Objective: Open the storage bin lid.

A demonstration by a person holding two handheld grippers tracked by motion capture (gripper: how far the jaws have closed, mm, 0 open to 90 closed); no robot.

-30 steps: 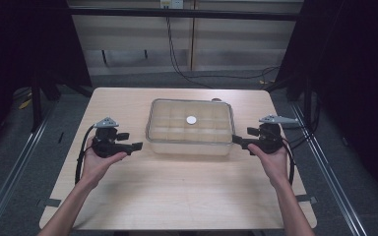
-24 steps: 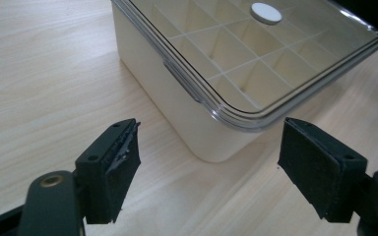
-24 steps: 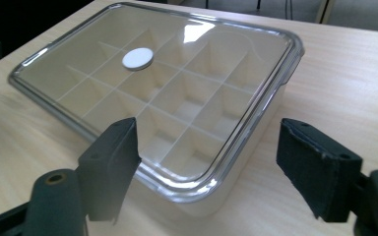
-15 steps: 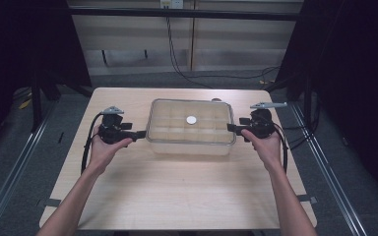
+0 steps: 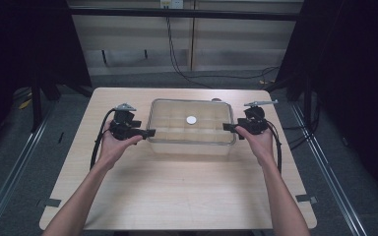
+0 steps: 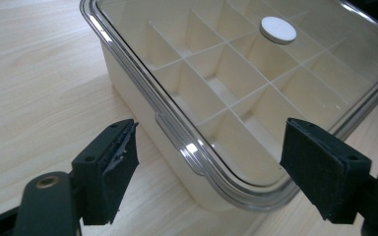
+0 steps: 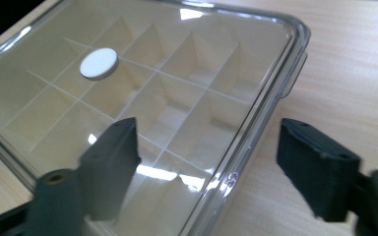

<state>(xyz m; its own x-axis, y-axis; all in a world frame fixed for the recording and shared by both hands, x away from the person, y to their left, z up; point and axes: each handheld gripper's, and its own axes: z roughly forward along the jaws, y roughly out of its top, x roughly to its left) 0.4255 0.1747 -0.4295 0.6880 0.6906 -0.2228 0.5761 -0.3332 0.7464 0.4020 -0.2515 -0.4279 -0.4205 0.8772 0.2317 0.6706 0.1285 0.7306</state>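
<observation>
Flanking the lidded box (image 5: 191, 129), 2 tongs gape wide.

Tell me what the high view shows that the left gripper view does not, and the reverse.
The high view alone takes in the whole table, the person's forearms, and both hand-held grippers: the left hand-held gripper and the right hand-held gripper, one at each short end of the clear-lidded box. The left gripper view alone shows its two black jaws wide apart around the box's near edge, a small tab on the lid rim, and the dividers inside. Both show the box, its white round knob and the wooden tabletop.
</observation>
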